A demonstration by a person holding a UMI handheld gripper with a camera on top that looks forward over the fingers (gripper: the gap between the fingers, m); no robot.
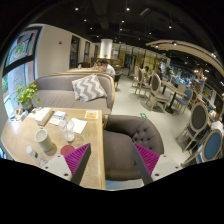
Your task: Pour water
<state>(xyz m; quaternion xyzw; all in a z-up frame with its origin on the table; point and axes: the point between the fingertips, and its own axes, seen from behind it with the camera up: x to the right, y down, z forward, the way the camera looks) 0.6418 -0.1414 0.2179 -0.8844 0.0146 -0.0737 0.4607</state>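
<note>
The tongs (112, 160) are spread wide, their two purple pads (79, 157) well apart with nothing held between them. They hang above the gap between a wooden table (92, 165) and a grey tufted armchair (128, 135); the chair stands between and just ahead of the fingers, beside the table's long edge. On the table, near the edge closest to the tongs, stands a pale cup (42, 141) on a round dark coaster, with a second round vessel (69, 151) just beside it; which of them holds water cannot be told. Farther along the table lie papers and a booklet (57, 118). At the far end a sofa carries a chevron cushion (89, 87), with a leafy plant (26, 95) by the window. Beyond the armchair are dining chairs (163, 93) around other tables.
</note>
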